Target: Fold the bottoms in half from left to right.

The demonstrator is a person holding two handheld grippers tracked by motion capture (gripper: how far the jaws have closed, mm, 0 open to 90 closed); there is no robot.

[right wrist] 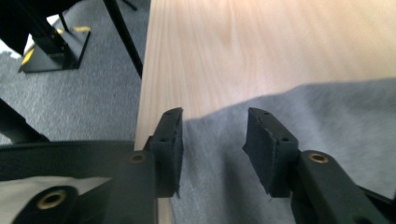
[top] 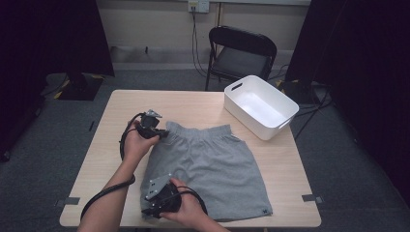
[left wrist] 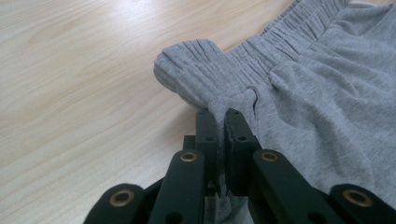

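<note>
While the grey shorts (top: 208, 169) lie spread flat on the wooden surface (top: 121, 140), waistband toward the far side and leg hems toward the person, both hand-held grippers are at the garment's left edge. The left hand-held gripper (top: 163, 133) sits at the left corner of the elastic waistband (left wrist: 261, 51) — its own view shows the two black jaws pressed together with a fold of grey cloth pinched between them, the waistband corner bunched just beyond the tips. The right hand-held gripper (top: 147, 211) is at the near left corner of the shorts, close to the surface's near edge. Its jaws stand apart in the right gripper view (right wrist: 212, 149), with grey fabric lying flat beneath the gap and bare wood beside it; the pads press on nothing. That view is slightly blurred.

A white bin (top: 285, 101) rests on the far right corner of the surface, well apart from the shorts — its interior looks bare. A black folding chair (top: 241, 53) stands on the grey floor beyond the surface.
</note>
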